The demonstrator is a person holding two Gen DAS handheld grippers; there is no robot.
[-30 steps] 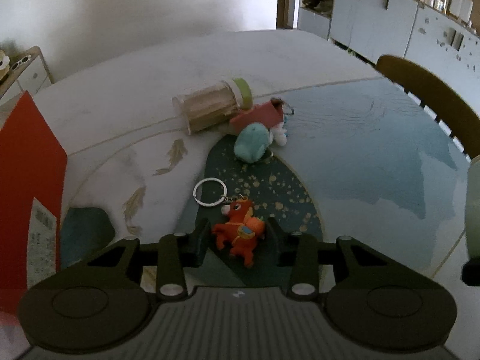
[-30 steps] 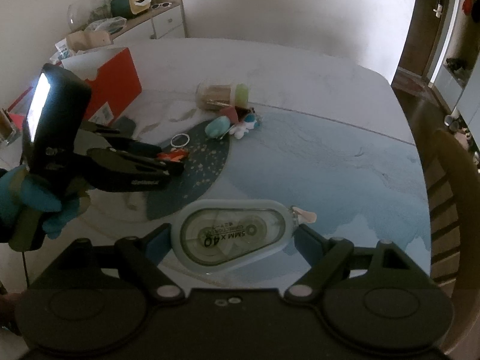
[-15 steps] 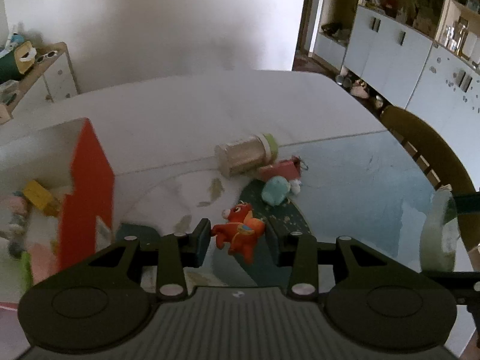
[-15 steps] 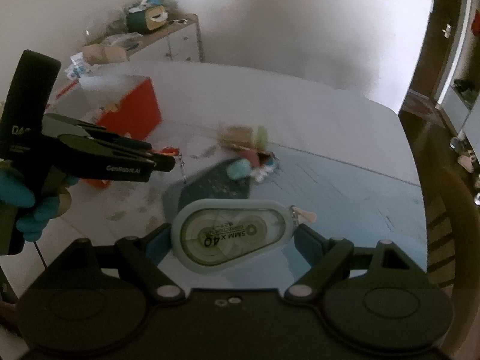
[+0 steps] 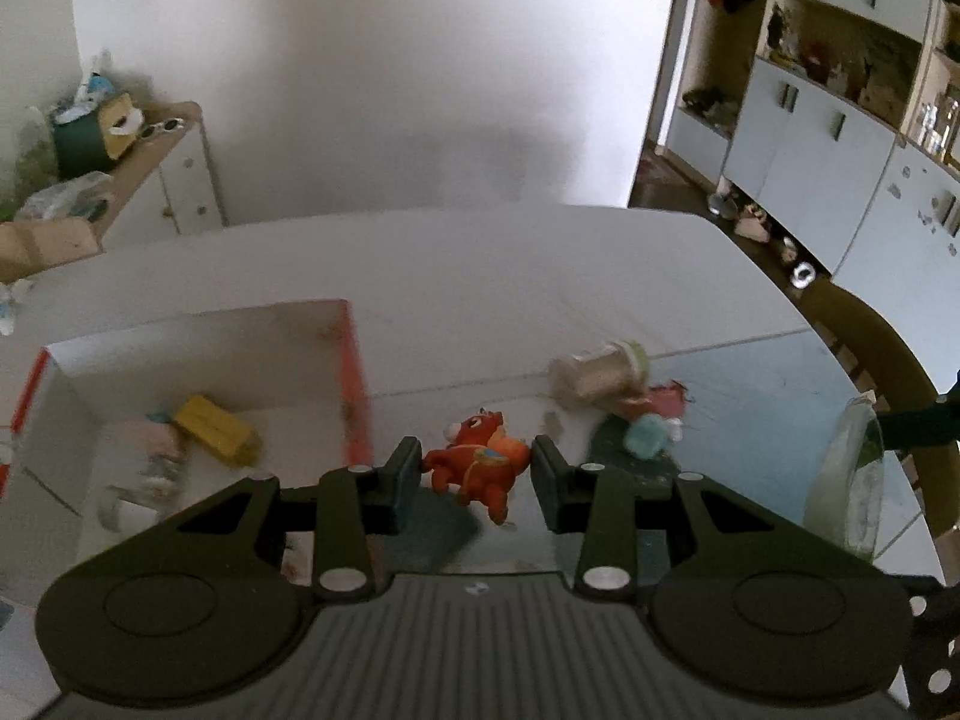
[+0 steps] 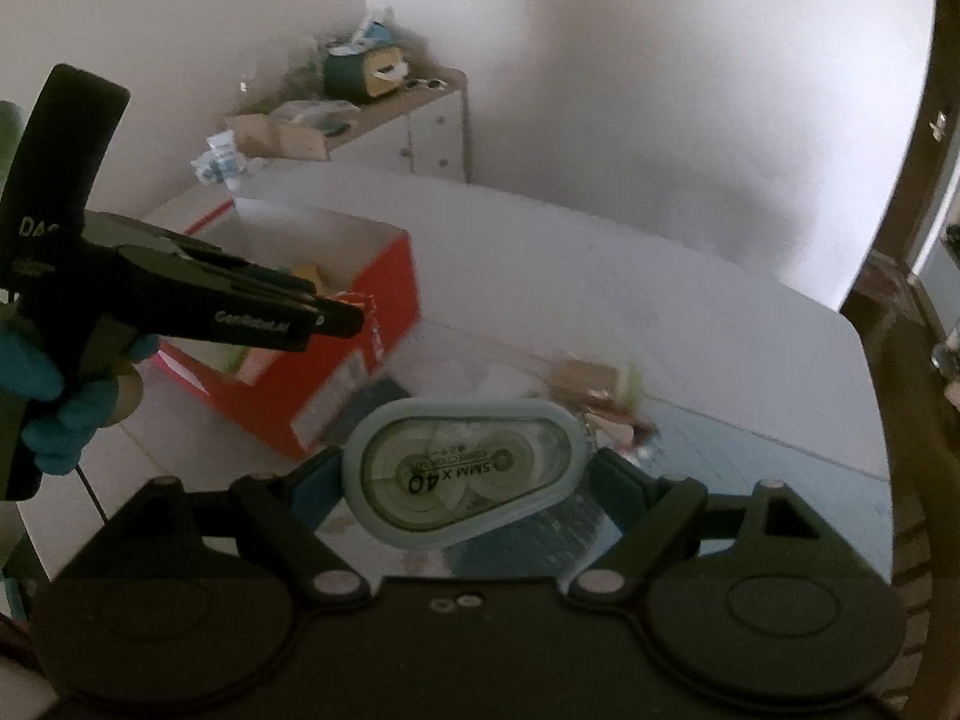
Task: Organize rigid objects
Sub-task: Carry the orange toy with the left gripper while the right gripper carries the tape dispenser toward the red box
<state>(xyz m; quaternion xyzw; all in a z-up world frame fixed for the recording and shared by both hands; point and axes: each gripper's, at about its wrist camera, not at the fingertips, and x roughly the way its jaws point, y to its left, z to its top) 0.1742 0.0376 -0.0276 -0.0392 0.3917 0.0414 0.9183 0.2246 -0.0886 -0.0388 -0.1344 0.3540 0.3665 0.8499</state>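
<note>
Aloft, left hand-held gripper (image 5: 474,477) clamping orange toy (image 5: 477,468), right hand-held gripper (image 6: 465,474) clamping correction tape (image 6: 465,474)

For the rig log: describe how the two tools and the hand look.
Both tools, left tool and right tool, are matte black with silver pivot screws and ribbed bodies. The left carries white lettering on its side. The left hand wears a blue glove.

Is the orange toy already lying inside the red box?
No. The orange toy is held between the fingers of the left hand-held gripper, beside the red box, not inside it.
</note>
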